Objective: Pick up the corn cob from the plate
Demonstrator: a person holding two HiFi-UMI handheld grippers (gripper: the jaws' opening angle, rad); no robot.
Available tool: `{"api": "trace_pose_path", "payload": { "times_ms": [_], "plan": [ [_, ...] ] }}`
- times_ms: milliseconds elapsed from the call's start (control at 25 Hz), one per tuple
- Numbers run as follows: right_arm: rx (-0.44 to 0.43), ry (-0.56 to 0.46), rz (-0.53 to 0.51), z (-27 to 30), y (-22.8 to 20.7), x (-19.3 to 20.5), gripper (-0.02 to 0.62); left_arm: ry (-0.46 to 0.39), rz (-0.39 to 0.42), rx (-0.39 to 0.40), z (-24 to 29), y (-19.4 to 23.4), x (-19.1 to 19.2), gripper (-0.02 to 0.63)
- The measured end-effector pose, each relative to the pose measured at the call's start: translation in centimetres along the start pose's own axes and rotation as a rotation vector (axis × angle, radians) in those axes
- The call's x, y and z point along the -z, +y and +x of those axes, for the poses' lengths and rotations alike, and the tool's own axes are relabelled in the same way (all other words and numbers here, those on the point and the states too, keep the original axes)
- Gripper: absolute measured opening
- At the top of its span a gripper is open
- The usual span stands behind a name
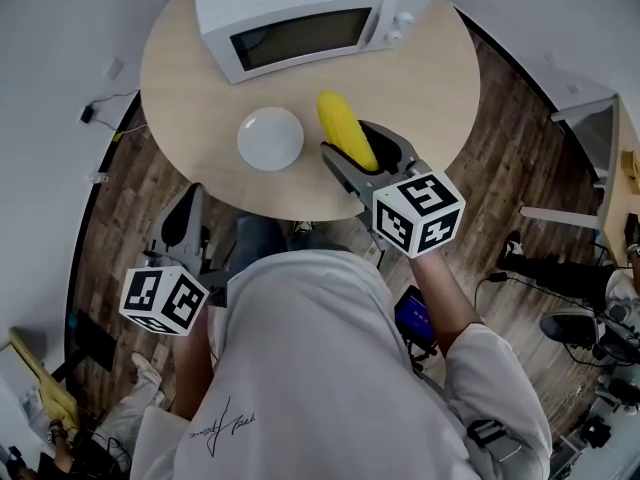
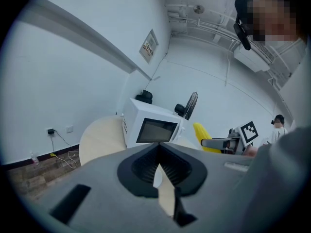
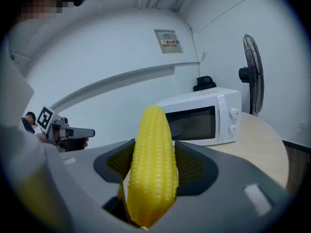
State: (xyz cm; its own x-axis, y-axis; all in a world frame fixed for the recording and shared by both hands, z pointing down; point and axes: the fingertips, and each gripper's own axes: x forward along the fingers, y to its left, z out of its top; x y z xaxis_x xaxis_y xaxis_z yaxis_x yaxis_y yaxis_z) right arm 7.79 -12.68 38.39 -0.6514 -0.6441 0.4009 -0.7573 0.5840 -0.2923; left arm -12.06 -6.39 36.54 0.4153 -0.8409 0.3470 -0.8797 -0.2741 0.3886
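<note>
1. The right gripper (image 1: 352, 146) is clamping the corn cob (image 3: 151, 159) by its lower half, with the tip projecting ahead of the jaws.
2. The plate (image 1: 270, 138) is sitting bare to that gripper's left.
3. The left gripper (image 2: 160, 171) is hanging closed and empty.
4. The cob is probably handling as light, stiff and slick, so a firm grip nearer mid-length would be balancing it better.

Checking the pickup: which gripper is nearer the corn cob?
Right. The right gripper is shut on the corn cob; the left gripper hangs off the table's near edge.
</note>
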Motion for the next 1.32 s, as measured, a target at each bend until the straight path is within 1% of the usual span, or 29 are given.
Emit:
{"api": "trace_pose_path", "payload": {
  "times_ms": [160,320,520,760,1080,1320],
  "plan": [
    [-0.007,-0.021,-0.003,-0.4,0.1,-0.8,0.270,-0.002,0.004,0.004,0.1,-0.3,-0.3,-0.009],
    [-0.011,-0.028,-0.030,-0.3,0.7,-1.1,0.270,-0.006,0.009,0.005,0.0,-0.2,-0.6,-0.009],
    [-0.023,-0.015,-0.032,-0.2,1.2,-0.7,0.269,-0.005,0.012,0.008,-0.1,-0.2,-0.5,-0.009],
    [-0.040,-0.004,-0.035,-0.1,1.5,-0.4,0.270,-0.021,-0.004,0.000,-0.4,0.1,-0.7,-0.009],
    [-0.047,0.016,-0.032,0.2,1.5,0.0,0.270,-0.001,0.009,0.012,0.0,0.0,-0.3,-0.009],
    [-0.048,0.023,-0.027,0.0,1.6,0.4,0.270,0.001,0.005,0.012,-0.4,0.0,0.1,-0.009]
  ]
}}
